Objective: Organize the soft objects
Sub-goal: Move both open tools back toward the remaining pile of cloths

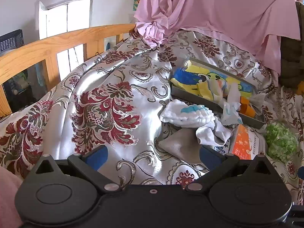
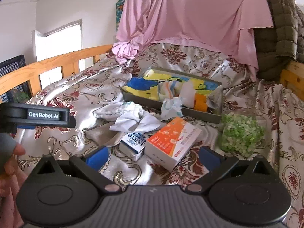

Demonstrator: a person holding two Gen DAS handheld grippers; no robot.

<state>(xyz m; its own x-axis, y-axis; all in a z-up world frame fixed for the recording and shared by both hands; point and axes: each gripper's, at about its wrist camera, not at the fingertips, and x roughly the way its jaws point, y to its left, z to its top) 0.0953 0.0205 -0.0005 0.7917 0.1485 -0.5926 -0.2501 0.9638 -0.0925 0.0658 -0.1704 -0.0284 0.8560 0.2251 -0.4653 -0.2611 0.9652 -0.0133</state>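
Both views bright w/ daylight. Light comes from the window [image 1: 66,17] at upper left, blown out to plain white, no detail thru it. Satin bedspread [image 1: 91,79] throws strong white glare on its folds, esp. left half of the left wrist view; same sheen in the right wrist view [image 2: 57,95]. Soft shadows only, under the folds & beside the grey tray [image 2: 201,114]. Heavy fisheye bend: wooden bed rail [image 1: 47,49] curves, corners go black. Centre fairly sharp; edges smeared, the person's hand [image 2: 11,161] at left blurry. Slight compression grain overall.
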